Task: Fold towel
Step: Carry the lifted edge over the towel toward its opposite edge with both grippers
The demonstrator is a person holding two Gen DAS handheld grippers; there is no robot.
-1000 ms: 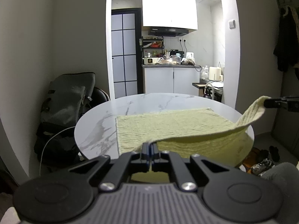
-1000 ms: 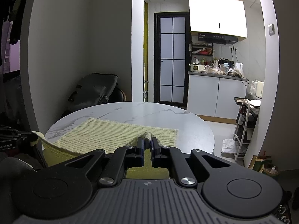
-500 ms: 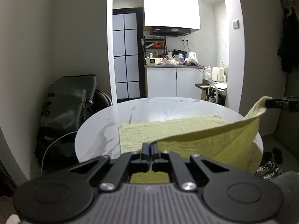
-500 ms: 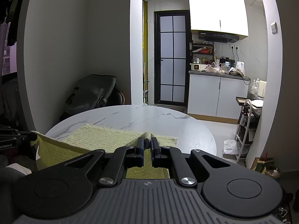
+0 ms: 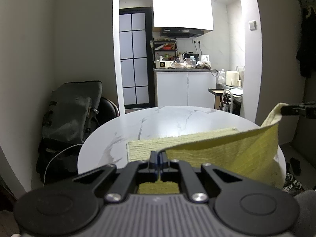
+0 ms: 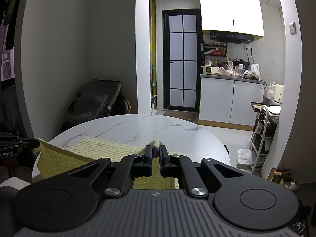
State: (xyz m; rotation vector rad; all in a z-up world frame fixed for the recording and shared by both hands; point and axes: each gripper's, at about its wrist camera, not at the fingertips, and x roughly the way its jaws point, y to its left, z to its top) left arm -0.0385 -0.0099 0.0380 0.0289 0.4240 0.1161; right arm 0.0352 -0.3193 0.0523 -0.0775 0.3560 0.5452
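Yellow ribbed towel (image 5: 227,150) lies partly on the round marble table (image 5: 158,122), its near edge lifted off the top and stretched between my two tools. My left gripper (image 5: 159,156) is pinched tight on one near corner; my right gripper (image 6: 155,151) is clamped on the other, a bunch of fabric poking up between its jaws. The far half lies flat on the marble. Left of the table, a dark backpack (image 5: 71,110) leans against the wall.
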